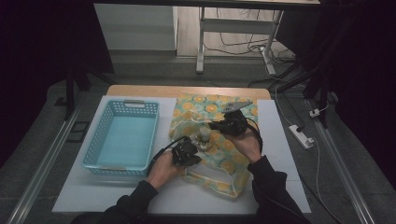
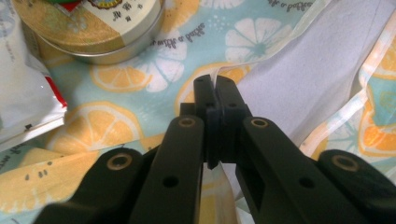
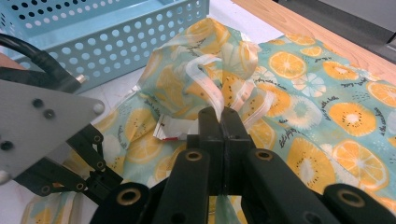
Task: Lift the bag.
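A tote bag printed with orange and lemon slices lies on the white tabletop, its mouth pulled apart between my two grippers. My left gripper is shut on a thin edge of the bag's fabric at the near side of the opening. My right gripper is shut on the bag's pale strap at the far side. Inside the opening sit a round tin with a gold lid and a white packet with a red corner.
A light blue perforated basket stands to the left of the bag. The white board lies on a wooden table. In the right gripper view the left gripper's grey plate sits close at the left.
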The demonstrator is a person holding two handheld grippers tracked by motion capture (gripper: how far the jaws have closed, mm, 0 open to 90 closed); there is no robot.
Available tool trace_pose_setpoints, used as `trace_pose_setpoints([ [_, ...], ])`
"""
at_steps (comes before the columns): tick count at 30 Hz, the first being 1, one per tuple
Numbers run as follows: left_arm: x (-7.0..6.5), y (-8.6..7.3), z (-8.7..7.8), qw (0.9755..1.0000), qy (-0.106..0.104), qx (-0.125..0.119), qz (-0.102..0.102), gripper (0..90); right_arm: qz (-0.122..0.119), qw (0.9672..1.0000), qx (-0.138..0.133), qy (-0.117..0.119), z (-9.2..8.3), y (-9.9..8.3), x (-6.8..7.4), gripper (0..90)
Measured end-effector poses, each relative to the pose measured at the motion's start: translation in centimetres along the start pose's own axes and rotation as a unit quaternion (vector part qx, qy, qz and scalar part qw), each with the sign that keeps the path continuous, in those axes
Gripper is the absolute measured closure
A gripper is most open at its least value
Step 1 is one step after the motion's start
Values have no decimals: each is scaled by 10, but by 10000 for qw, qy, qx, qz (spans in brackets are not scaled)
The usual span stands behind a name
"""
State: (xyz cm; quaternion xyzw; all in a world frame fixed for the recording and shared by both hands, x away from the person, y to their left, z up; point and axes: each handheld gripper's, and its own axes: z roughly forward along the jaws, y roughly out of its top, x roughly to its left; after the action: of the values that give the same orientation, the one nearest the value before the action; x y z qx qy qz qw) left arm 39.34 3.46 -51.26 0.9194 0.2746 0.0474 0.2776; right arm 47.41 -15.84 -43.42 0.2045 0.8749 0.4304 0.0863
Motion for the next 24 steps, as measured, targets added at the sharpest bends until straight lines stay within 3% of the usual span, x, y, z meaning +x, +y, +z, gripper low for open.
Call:
trace_pose_setpoints([
  [4, -1, 2, -9, 9997, -7, -229, -16, 893, -7, 10000, -7, 23, 0, 0, 0, 900],
  [11, -1, 4, -14, 9996, 20, -274, -30, 894, -35, 10000, -1, 57, -1, 1, 1, 900],
  [24, 0, 13, -36, 9977, -26, -550, -387, 894, -65, 9999, -52, 89, -4, 5, 5, 900],
])
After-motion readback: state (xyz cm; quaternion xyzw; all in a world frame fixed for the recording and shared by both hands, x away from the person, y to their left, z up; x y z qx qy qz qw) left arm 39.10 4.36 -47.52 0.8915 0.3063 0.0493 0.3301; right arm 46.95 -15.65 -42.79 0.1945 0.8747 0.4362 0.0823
